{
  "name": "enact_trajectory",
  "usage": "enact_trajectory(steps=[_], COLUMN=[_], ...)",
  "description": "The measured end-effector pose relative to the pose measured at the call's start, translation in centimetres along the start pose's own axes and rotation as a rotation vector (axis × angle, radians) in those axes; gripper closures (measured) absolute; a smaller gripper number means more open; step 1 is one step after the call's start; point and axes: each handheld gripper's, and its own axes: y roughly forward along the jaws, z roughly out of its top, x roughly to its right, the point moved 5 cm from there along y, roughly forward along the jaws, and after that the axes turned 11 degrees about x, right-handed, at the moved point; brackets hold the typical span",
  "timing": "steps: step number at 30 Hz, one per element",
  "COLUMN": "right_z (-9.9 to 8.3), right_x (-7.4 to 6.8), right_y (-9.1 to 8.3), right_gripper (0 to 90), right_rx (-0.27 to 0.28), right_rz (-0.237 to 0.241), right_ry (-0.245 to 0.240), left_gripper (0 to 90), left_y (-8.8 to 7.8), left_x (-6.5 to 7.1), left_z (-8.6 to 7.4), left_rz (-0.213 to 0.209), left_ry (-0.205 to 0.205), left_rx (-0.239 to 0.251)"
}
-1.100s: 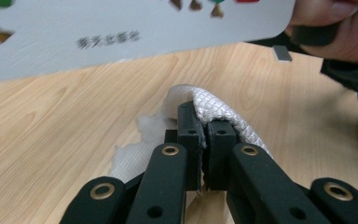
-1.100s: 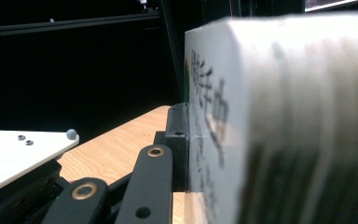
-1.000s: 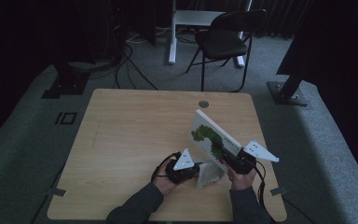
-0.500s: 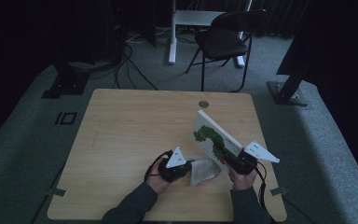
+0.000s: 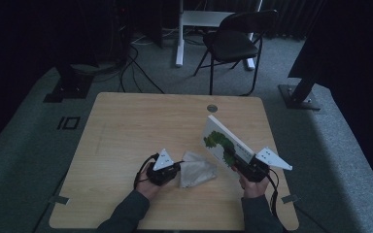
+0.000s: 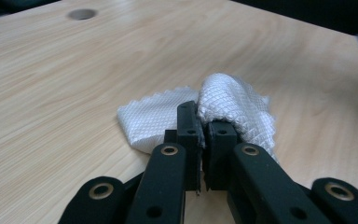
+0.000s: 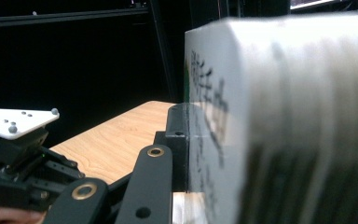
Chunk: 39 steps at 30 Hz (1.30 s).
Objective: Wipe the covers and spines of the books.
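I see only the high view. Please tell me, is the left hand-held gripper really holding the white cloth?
Observer: Yes. In the left gripper view the left hand-held gripper is shut on a raised fold of the white cloth.
Operator: Does the cloth have a pattern?
Observer: A fine diamond weave, with a zigzag-cut edge.
Operator: And the book's spine?
Observer: In the right gripper view the book shows dark, blurred lettering beside the right hand-held gripper's jaw.

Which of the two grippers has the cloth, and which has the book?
The left gripper is pinched shut on the white waffle-textured cloth lying on the table. The right gripper clamps the white book, holding it tilted up off the table.
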Motion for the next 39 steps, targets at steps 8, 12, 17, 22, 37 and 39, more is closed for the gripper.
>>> enact_trajectory(steps=[8,12,17,22,37,39], right_z=[-0.2,-0.4,-0.4,-0.5,-1.0,-1.1], right_x=[0.1,0.2,0.4,0.6,1.2,1.3], right_y=[-0.1,-0.1,-0.2,-0.4,-0.6,-0.5], right_gripper=[77.9,77.9,77.9,77.9,77.9,77.9], right_rx=[-0.011,-0.016,-0.018,-0.019,-0.033,-0.032], right_rz=[-0.011,-0.017,-0.025,-0.036,-0.071,-0.075], right_ry=[-0.009,-0.011,-0.014,-0.021,-0.045,-0.046], left_gripper=[86.8,85.8,85.2,67.4,48.4,47.0], left_y=[-2.8,-4.0,-5.4,-6.3,-8.9,-9.0], left_x=[-2.9,-4.1,-5.4,-6.2,-7.2,-7.2], left_z=[-1.2,-1.8,-2.4,-3.0,-3.6,-3.7], left_rz=[0.094,0.144,0.204,0.23,0.264,0.266], left_ry=[-0.061,-0.098,-0.132,-0.165,-0.228,-0.227], left_rx=[0.012,0.02,0.02,0.005,0.017,0.01])
